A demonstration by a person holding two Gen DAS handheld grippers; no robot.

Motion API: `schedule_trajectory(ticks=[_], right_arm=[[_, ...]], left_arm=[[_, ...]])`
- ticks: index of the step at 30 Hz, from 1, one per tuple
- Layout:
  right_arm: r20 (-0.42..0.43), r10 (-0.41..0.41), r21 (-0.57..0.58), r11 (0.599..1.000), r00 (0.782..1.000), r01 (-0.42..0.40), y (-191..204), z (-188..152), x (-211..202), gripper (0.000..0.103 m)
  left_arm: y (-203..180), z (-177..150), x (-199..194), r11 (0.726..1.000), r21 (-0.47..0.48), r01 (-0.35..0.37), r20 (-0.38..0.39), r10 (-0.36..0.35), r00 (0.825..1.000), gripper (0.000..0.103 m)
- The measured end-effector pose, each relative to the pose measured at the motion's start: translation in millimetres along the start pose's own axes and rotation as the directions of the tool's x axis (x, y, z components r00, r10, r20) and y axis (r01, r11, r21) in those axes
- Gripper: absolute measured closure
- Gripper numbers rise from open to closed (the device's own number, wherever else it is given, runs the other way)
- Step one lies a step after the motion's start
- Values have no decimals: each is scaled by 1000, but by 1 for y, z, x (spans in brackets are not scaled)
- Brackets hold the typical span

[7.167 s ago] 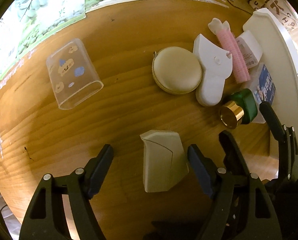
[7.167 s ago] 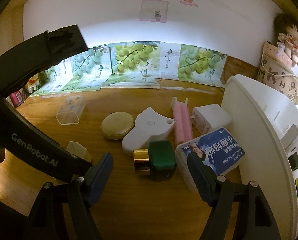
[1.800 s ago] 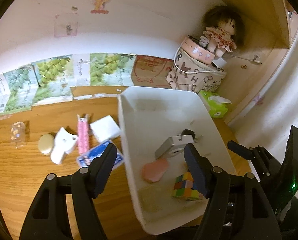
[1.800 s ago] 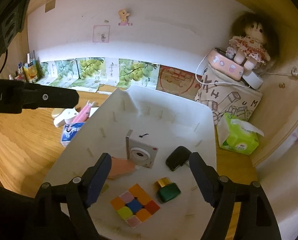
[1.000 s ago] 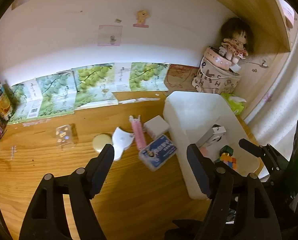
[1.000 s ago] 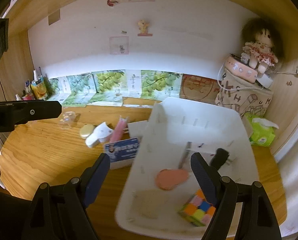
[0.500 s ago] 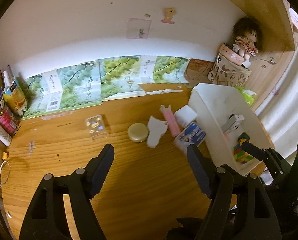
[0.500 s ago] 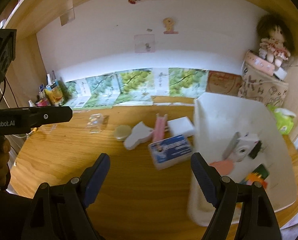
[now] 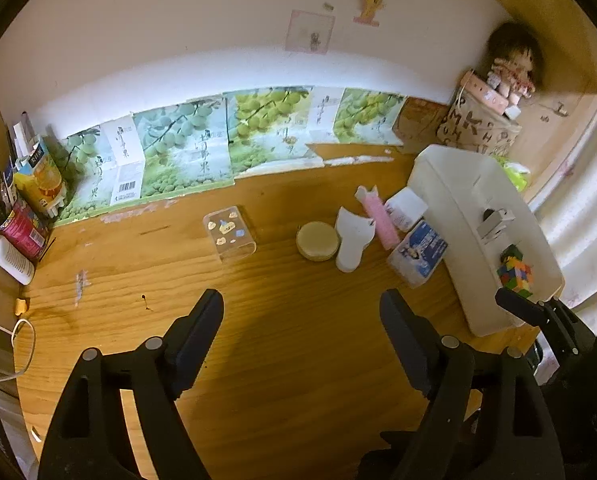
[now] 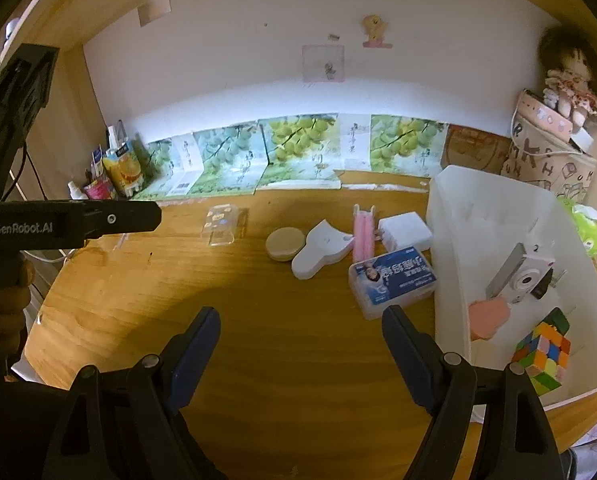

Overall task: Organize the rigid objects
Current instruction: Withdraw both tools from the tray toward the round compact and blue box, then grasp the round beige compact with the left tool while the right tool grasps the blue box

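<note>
A white bin [image 10: 450, 240] stands at the table's right and holds a colour cube [image 10: 542, 352], a white camera [image 10: 526, 276], a pink piece [image 10: 486, 316] and a green item [image 10: 558, 320]. The bin also shows in the left wrist view [image 9: 458, 200]. On the table lie a blue-labelled box [image 10: 392, 282], a white block [image 10: 404, 232], a pink roller [image 10: 363, 232], a white flat piece [image 10: 318, 250], a beige round case [image 10: 285, 243] and a clear cup [image 10: 221, 226]. My left gripper [image 9: 301, 338] and right gripper [image 10: 300, 350] are both open, empty, held above the table's near side.
Grape-print cartons [image 9: 226, 140] line the back wall. Bottles and a juice carton [image 9: 38, 176] stand at the far left. A doll [image 10: 570, 76] sits on a lettered bag at the back right, with a green tissue pack [image 10: 586, 224] beside the bin.
Both grippers have pulled back from over the bin and swung left toward the table. They stay open and empty. The objects on the table have not moved.
</note>
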State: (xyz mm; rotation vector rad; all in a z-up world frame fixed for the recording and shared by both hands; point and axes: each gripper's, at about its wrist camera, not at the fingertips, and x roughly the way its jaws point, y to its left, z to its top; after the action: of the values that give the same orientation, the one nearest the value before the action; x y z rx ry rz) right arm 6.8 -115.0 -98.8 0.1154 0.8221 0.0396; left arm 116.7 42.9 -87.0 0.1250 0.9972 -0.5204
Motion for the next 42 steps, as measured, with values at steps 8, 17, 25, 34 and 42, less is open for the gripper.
schedule_trajectory(ticks=[8, 17, 25, 34, 42], right_arm=[[-5, 15, 4, 1000, 1000, -15, 0, 4, 20, 20], [-66, -24, 137, 990, 998, 33, -27, 19, 60, 22], [-184, -7, 333, 940, 983, 69, -56, 24, 83, 24], [-314, 13, 443, 887, 949, 134, -68, 32, 103, 24], [-405, 6, 473, 857, 914, 204, -73, 31, 118, 24]], left_arm=[[-2, 11, 32, 998, 50, -34, -88, 38, 995, 20], [-13, 35, 81, 982, 163, -92, -166, 119, 979, 20], [-28, 49, 119, 947, 306, -97, -143, 147, 979, 20], [-33, 53, 151, 933, 349, -85, -152, 146, 977, 20], [-33, 48, 168, 926, 373, -62, -180, 138, 974, 20]])
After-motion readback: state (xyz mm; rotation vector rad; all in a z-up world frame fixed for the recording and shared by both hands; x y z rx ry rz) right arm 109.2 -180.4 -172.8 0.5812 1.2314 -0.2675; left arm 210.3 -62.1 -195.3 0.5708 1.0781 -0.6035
